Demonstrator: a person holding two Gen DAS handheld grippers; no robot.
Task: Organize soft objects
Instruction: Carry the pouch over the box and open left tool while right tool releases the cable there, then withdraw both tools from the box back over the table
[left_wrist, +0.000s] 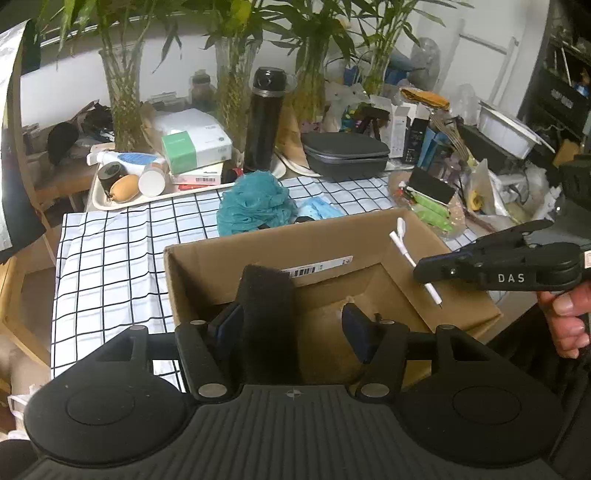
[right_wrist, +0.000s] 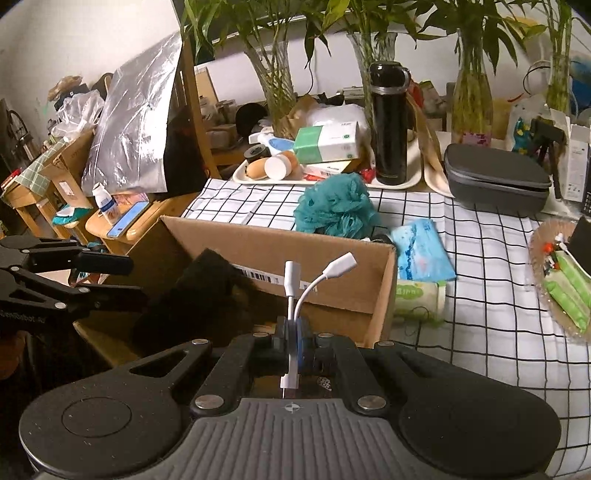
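Pinching a white adapter cable (right_wrist: 295, 295), the right tool (right_wrist: 295, 345) is clamped over the cardboard box (right_wrist: 280, 240). Left tool (left_wrist: 291, 328) gapes wide over the box, a black sponge (left_wrist: 267, 295) against its left finger.

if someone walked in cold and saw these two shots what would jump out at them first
Probably the open cardboard box in the middle of the checked tablecloth, with both grippers over it. The right gripper is shut on a white cable adapter, while the left gripper stands open beside a black sponge. Just behind the box sits a teal bath pouf.

Green tissue pack (right_wrist: 419, 301) half behind cardboard box (right_wrist: 280, 254) (label unreadable)
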